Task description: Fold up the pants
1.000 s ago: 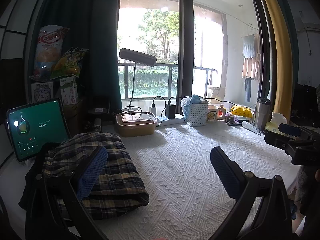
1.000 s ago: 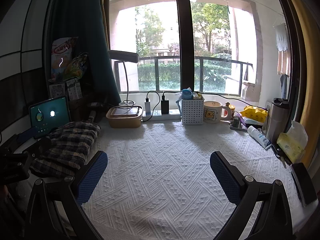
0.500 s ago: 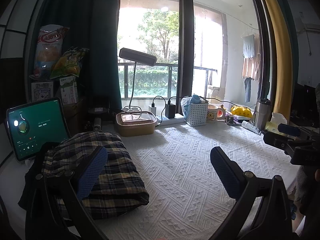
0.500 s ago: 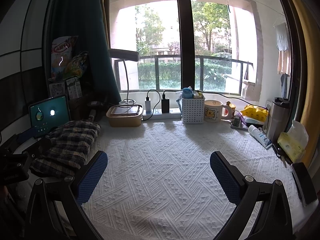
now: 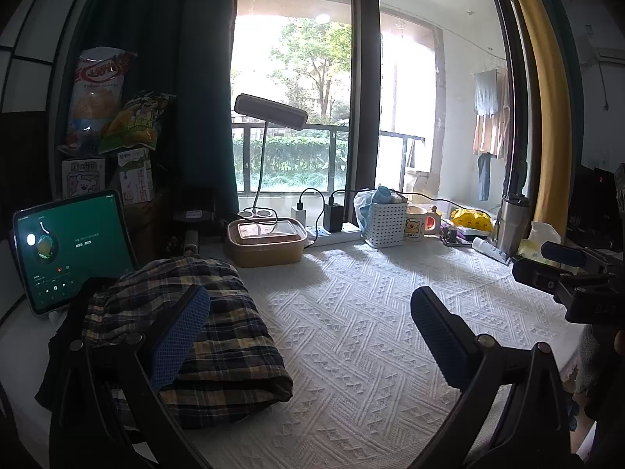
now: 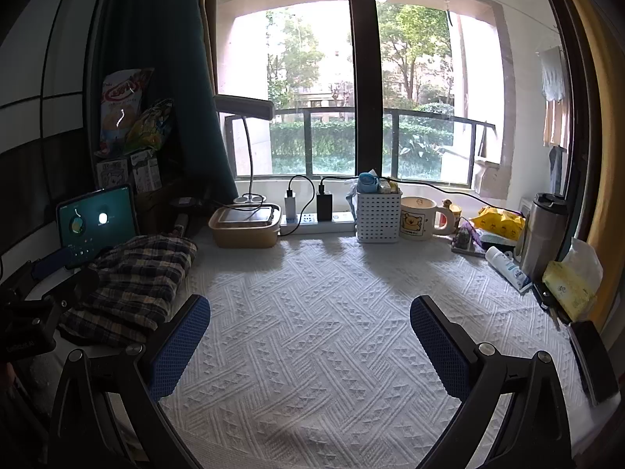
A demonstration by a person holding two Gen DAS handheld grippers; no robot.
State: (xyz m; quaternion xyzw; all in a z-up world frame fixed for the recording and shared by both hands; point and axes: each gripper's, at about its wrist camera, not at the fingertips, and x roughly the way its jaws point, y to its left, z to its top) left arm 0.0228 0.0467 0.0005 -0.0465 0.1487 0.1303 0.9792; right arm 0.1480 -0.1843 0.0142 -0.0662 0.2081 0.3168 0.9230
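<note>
The dark plaid pants (image 5: 218, 336) lie folded in a thick bundle on the left side of the white textured tablecloth (image 5: 371, 320). They also show in the right wrist view (image 6: 133, 285), at the left. My left gripper (image 5: 308, 332) is open and empty, held above the cloth, with its left finger over the bundle. My right gripper (image 6: 308, 344) is open and empty above the bare middle of the cloth. The right gripper body shows at the right edge of the left wrist view (image 5: 578, 273).
A tablet (image 5: 70, 246) leans behind the pants. Along the window stand a brown lidded box (image 6: 246, 224), a desk lamp (image 6: 244, 107), a power strip (image 6: 320, 222), a white basket (image 6: 377, 215), a mug (image 6: 420, 219), a steel tumbler (image 6: 543, 230) and a tissue pack (image 6: 570, 289).
</note>
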